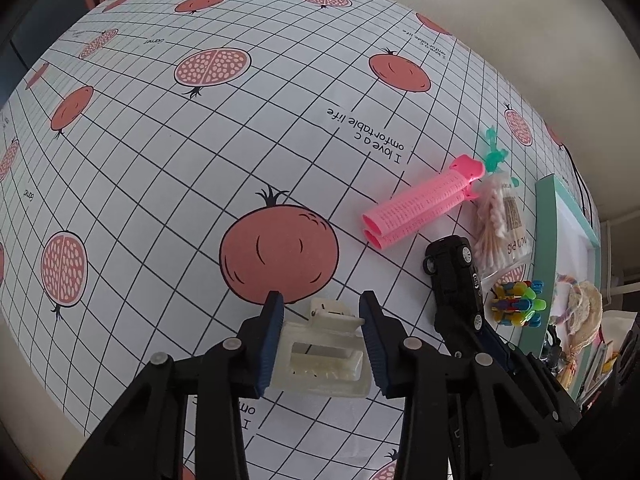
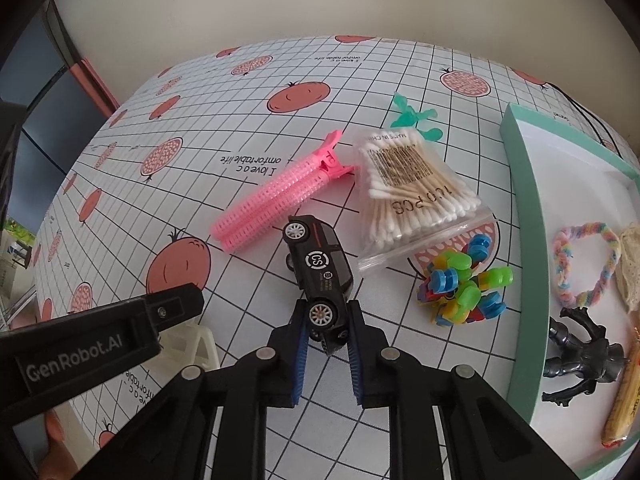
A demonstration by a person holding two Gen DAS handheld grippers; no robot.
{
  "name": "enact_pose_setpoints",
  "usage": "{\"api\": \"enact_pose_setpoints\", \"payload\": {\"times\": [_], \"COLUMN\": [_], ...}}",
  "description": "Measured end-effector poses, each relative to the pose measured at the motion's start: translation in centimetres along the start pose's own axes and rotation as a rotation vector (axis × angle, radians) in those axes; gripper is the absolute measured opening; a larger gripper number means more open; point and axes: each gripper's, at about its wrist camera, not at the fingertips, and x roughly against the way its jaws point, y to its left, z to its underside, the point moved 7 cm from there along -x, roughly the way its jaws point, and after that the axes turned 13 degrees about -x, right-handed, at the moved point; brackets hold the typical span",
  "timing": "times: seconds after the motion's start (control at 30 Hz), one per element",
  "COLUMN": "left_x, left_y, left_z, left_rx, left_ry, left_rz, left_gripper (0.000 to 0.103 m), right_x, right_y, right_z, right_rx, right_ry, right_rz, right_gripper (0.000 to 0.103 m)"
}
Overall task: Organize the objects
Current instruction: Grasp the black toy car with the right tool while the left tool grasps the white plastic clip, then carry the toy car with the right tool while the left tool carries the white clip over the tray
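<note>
My left gripper (image 1: 322, 300) is shut on a cream hair claw clip (image 1: 320, 354), its blue pads pressed on both sides, low over the pomegranate tablecloth (image 1: 200, 140). In the right wrist view the clip (image 2: 198, 344) peeks out under the left gripper's black body. My right gripper (image 2: 327, 306) is shut on the rear of a black toy car (image 2: 320, 264), which is tipped onto its side with its nose pointing away. The left wrist view shows the car (image 1: 454, 272) just right of the clip.
A pink hair roller (image 2: 276, 196), a bag of cotton swabs (image 2: 416, 196), a green plastic piece (image 2: 412, 116) and several coloured plastic pegs (image 2: 464, 280) lie beyond the car. At the right, a teal-rimmed tray (image 2: 524, 216) holds a rainbow braided band (image 2: 584, 260), a dark figurine (image 2: 580, 356) and a yellow packet (image 2: 624, 400).
</note>
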Motion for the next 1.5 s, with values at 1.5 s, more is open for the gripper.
{"api": "enact_pose_setpoints", "payload": {"times": [1.5], "left_x": [5.3], "left_y": [-17.2], "left_z": [0.0], "left_rx": [-0.256], "left_ry": [-0.181], "left_rz": [0.217], "left_gripper": [0.041], "right_x": [11.8], "right_y": [-17.5], "right_z": [-2.8], "right_rx": [-0.289], "right_ry": [-0.261], "right_rz": [0.062], "right_gripper": [0.019]}}
